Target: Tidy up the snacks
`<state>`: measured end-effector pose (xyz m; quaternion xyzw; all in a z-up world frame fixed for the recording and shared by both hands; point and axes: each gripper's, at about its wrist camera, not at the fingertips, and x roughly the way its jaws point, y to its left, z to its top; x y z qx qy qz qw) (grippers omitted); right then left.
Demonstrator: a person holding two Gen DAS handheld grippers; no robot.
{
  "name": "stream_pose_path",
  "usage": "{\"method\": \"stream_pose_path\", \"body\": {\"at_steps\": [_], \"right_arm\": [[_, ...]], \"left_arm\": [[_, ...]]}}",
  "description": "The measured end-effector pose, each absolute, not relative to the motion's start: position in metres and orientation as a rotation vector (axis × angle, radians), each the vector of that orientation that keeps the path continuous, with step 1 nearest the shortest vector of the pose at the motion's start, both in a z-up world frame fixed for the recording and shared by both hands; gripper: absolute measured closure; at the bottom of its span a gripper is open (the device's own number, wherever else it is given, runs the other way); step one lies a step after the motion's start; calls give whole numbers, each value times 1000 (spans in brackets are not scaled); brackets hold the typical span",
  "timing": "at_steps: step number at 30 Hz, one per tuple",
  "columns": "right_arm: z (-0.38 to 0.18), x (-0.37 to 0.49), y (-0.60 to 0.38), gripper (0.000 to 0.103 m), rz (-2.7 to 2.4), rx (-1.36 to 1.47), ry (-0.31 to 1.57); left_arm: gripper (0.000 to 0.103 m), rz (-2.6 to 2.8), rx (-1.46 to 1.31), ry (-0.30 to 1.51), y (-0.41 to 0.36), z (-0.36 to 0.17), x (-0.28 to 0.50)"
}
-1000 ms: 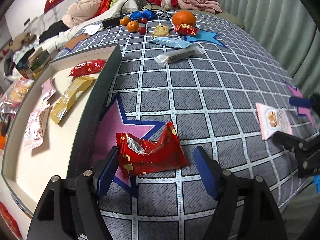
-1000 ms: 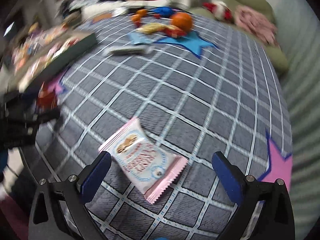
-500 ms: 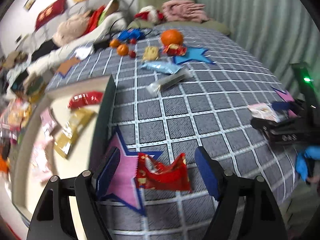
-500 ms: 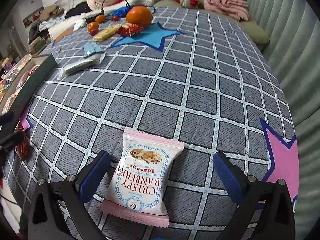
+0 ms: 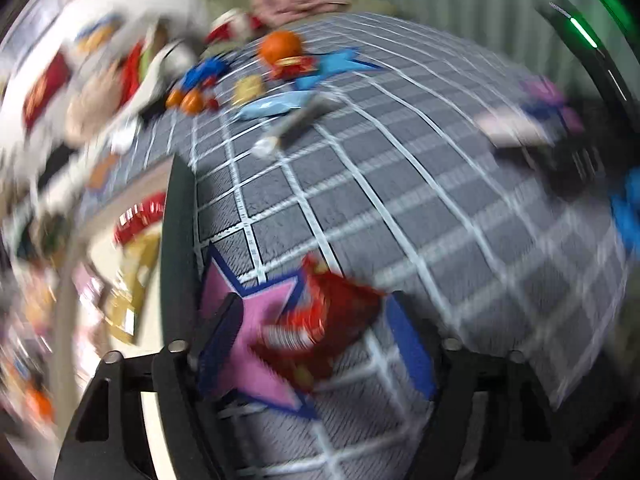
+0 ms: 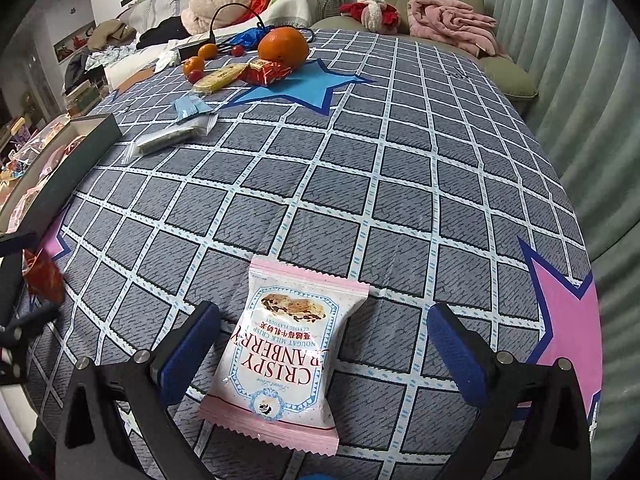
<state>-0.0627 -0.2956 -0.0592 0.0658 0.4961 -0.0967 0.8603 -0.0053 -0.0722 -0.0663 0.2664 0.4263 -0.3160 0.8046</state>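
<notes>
A red snack packet (image 5: 320, 320) lies on the checked cloth between the open fingers of my left gripper (image 5: 316, 344), over a pink star; the view is blurred. It also shows in the right wrist view (image 6: 42, 276). A pink-and-white "Crispy Cranberry" packet (image 6: 280, 360) lies flat between the wide-open fingers of my right gripper (image 6: 320, 348). The dark-walled tray (image 5: 176, 240) with several packets inside stands left of the red packet; it shows in the right wrist view (image 6: 96, 128) too.
At the far end of the table lie a big orange (image 6: 283, 47), small oranges (image 6: 200, 58), a red packet (image 6: 266, 71), a yellow bar (image 6: 218, 78), a blue packet (image 6: 190, 105) and a clear-wrapped bar (image 6: 172, 138). A sofa with clothes stands behind.
My left gripper has swung and tilted fast, blurring its view; the red packet stays between its fingers. My right gripper has moved forward around the pink packet, which now sits deeper between the fingers.
</notes>
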Motion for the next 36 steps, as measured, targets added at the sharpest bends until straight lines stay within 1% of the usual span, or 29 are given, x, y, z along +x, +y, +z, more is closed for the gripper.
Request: {"method": "stream_pose_path", "body": {"at_steps": [1,3,6,7,10,15,18,20,26,36], "right_arm": [[-59,-62,-296,0,-203,138,1039],[-59,-61,-296,0,-203,138,1040],[-60,-61,-296,0,-203,138,1040],[-60,-61,-296,0,-203,138,1039],[-59,-62,-296,0,-203,137,1035],[-59,-62,-296,0,-203,138,1032],[-59,-63,-296,0,-203,137,1032],[-59,-63,-296,0,-203,137,1031],[-59,-63,-296,0,-204,137,1030],[-59,-64,-295,0,-204,137,1027]], "left_arm": [[38,-651,476,958,-73,-67,6],[38,-609,362,1019,-73,-69,21],[37,-630,347,1023,-75,-62,22],[36,-637,373,1013,-74,-59,18],[25,-643,401,1001,-67,-53,8],[24,-576,377,1054,-67,-69,0],[20,-538,312,1021,-68,-69,-6],[13,-511,285,986,-70,-70,-11],[2,-501,255,909,-71,-77,-24],[1,-506,249,891,-73,-79,-21]]}}
